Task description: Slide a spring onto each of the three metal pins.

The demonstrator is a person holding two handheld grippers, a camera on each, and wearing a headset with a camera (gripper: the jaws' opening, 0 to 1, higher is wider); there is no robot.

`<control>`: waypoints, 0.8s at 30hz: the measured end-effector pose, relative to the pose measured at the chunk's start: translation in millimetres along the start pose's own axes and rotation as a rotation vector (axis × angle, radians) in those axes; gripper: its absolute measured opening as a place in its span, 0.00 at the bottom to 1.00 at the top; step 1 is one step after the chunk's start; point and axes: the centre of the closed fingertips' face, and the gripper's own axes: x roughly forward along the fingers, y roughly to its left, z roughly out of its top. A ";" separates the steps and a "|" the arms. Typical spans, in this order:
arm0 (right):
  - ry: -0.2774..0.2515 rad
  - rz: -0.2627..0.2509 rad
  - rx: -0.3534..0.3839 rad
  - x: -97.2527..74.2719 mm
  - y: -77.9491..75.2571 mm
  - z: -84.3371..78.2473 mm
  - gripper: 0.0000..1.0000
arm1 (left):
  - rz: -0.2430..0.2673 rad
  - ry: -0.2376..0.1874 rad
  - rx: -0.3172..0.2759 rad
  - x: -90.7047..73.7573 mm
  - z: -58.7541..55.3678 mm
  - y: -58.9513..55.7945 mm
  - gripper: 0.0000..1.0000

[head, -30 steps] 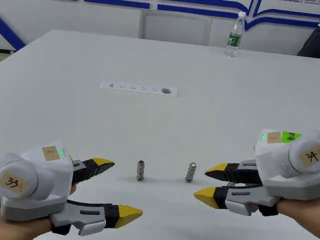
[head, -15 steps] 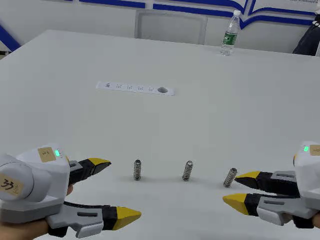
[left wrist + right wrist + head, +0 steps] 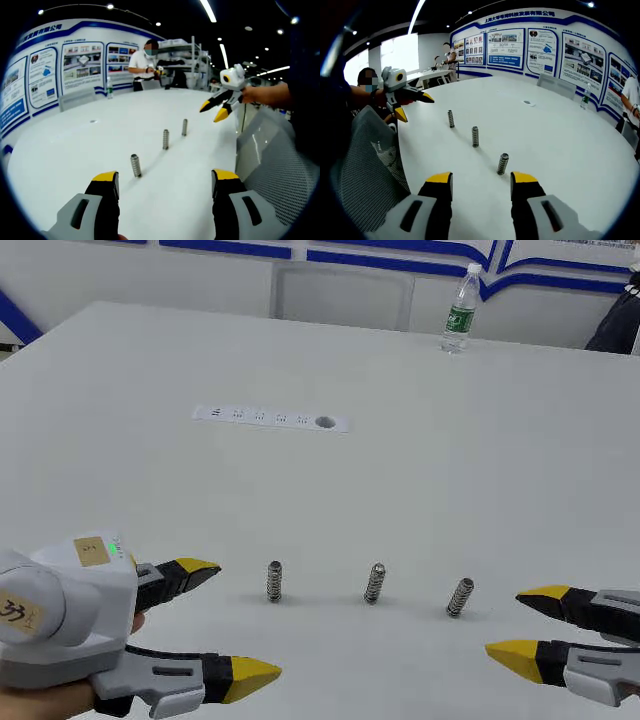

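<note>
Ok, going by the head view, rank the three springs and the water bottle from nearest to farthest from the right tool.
1. The right spring, just left of the right tool.
2. The middle spring, centre of the row.
3. The left spring, far end of the row.
4. The water bottle, upright far back.

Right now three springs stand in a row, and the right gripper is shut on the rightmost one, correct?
No. The right gripper is open and empty, clear of the rightmost spring, as the head view shows. The row of three is right.
</note>
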 end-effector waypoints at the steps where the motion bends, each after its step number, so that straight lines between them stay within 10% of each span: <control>1: -0.005 0.002 0.001 -0.1 0.1 -0.9 0.50 | 0.000 0.001 -0.001 0.2 -0.6 -0.1 0.77; 24: -0.081 -0.001 -0.012 5.7 -3.5 -11.5 0.73 | 0.015 0.016 -0.019 3.3 -9.5 2.8 0.78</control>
